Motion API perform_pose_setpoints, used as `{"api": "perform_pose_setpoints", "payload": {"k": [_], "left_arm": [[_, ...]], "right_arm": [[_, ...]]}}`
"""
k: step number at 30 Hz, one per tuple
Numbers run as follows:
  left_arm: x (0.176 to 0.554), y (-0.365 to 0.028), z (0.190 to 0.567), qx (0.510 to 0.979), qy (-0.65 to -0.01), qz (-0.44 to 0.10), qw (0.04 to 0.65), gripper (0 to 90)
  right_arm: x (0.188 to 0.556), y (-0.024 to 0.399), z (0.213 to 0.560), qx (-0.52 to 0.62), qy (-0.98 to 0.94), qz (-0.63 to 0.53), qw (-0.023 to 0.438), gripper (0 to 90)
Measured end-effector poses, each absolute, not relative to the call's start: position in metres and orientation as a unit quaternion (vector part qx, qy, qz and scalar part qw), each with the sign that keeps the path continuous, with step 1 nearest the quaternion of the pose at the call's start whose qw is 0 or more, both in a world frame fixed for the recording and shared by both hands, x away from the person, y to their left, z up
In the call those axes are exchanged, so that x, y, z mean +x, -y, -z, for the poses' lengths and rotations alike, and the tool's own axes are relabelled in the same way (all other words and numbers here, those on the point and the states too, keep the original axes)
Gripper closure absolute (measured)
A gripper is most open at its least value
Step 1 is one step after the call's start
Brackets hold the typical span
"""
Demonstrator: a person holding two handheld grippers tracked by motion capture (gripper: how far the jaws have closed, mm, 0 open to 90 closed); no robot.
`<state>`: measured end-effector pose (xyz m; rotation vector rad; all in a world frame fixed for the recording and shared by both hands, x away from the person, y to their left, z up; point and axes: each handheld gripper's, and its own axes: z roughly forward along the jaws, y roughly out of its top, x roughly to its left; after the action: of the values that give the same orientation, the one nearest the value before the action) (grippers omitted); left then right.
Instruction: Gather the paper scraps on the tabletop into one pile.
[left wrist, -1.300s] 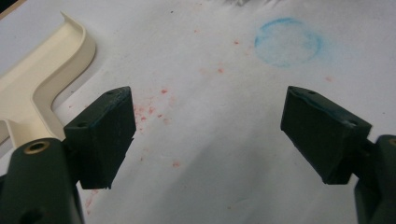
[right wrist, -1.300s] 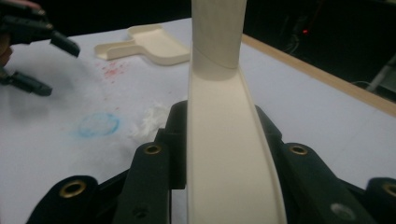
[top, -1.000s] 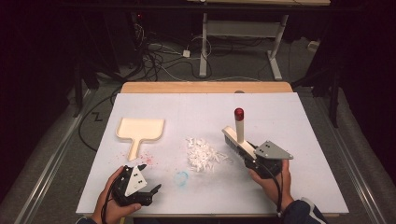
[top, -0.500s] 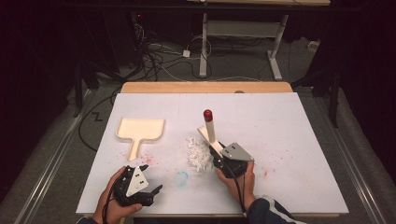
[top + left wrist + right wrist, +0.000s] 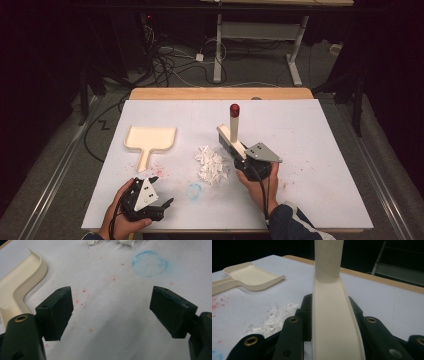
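Observation:
My right gripper (image 5: 236, 151) is shut on a cream hand brush (image 5: 229, 136) whose upright handle ends in a red cap (image 5: 234, 108). It stands just right of a pile of white paper scraps (image 5: 211, 164) in mid-table. In the right gripper view the brush (image 5: 332, 322) runs up between the jaws of the right gripper (image 5: 330, 302), with the scraps (image 5: 277, 317) low on the left. A cream dustpan (image 5: 150, 137) lies flat to the left. My left gripper (image 5: 162, 191) rests open near the front edge, its jaws wide apart over bare sheet (image 5: 110, 305).
A white sheet (image 5: 320, 145) covers the table, with red specks and a blue chalk ring (image 5: 194, 190) near the front. The wooden far edge (image 5: 220, 93) borders a dark floor with cables (image 5: 165, 60) and a desk frame (image 5: 260, 30).
My right gripper carried the brush left toward the paper scraps, then eased back slightly to the right. The pile looks nudged a little left. The left gripper has stayed put.

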<state>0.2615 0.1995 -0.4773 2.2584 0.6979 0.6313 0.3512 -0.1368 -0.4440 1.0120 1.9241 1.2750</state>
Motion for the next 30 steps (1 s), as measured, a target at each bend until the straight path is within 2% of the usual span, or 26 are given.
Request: {"api": "perform_pose_setpoints", "payload": {"k": [5,12,24,30], "left_arm": [[0.261,-0.199,0.477,0.868,-0.266,-0.244,0.341,17.8],[0.262,-0.201,0.476,0.867,-0.267,-0.246,0.341,17.7],[0.262,-0.201,0.476,0.866,-0.272,-0.249,0.338,17.7],[0.262,-0.201,0.476,0.866,-0.274,-0.25,0.336,17.7]], "right_arm": [[0.342,0.156,0.428,0.354,-0.743,-0.492,0.283,68.4],[0.325,0.18,0.412,0.323,-0.757,-0.498,0.274,68.4],[0.301,0.23,0.401,0.293,-0.779,-0.489,0.262,68.4],[0.286,0.25,0.399,0.279,-0.8,-0.472,0.242,68.4]]}}
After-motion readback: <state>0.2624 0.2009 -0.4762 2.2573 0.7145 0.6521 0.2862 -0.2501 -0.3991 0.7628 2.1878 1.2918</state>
